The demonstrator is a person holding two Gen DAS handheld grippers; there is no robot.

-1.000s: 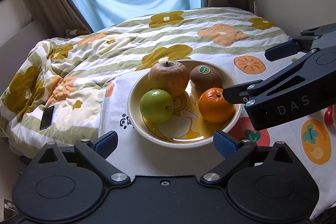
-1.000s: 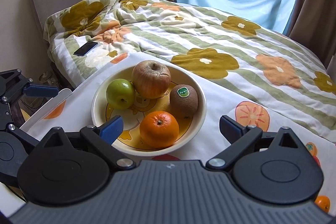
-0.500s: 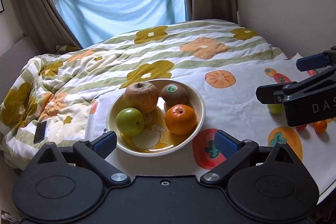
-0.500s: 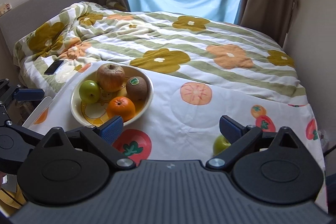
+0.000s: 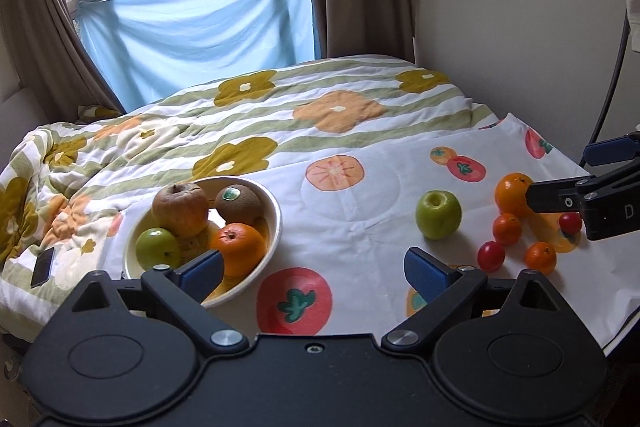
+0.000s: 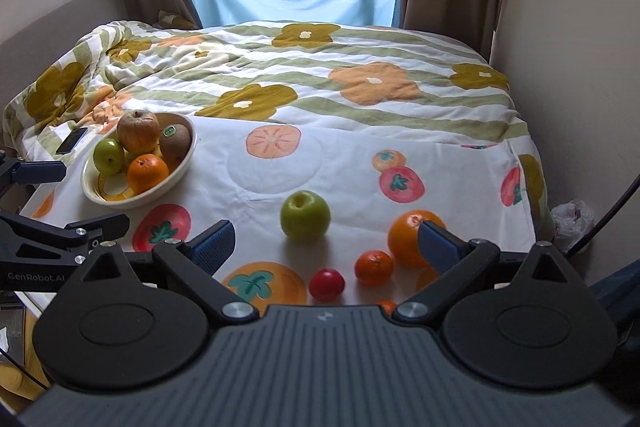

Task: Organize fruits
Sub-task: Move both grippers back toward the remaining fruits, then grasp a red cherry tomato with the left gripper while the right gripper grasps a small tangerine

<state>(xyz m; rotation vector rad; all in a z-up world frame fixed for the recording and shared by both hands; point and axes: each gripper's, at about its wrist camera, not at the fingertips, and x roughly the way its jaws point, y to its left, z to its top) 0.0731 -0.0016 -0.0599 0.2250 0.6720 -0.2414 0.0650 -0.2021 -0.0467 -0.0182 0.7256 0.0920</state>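
Bed (image 6: 360, 67) carries a quilted floral cover; over its near end lies a smooth white fruit-printed cloth (image 6: 344, 171). Round cream glazed bowl (image 5: 276, 223) at 9 o'clock holds a wrinkled brown apple (image 5: 181, 207), fuzzy stickered kiwi (image 5: 239, 205), green apple (image 5: 157, 248) and dimpled orange (image 5: 239, 248). Loose on the cloth at 3 o'clock: glossy green apple (image 6: 305, 215), large orange (image 6: 406, 237), small tangerine (image 6: 374, 267), red tomato (image 6: 327, 285). Left gripper (image 5: 314, 269) and right gripper (image 6: 325, 243) both hover with fingers spread wide, holding nothing.
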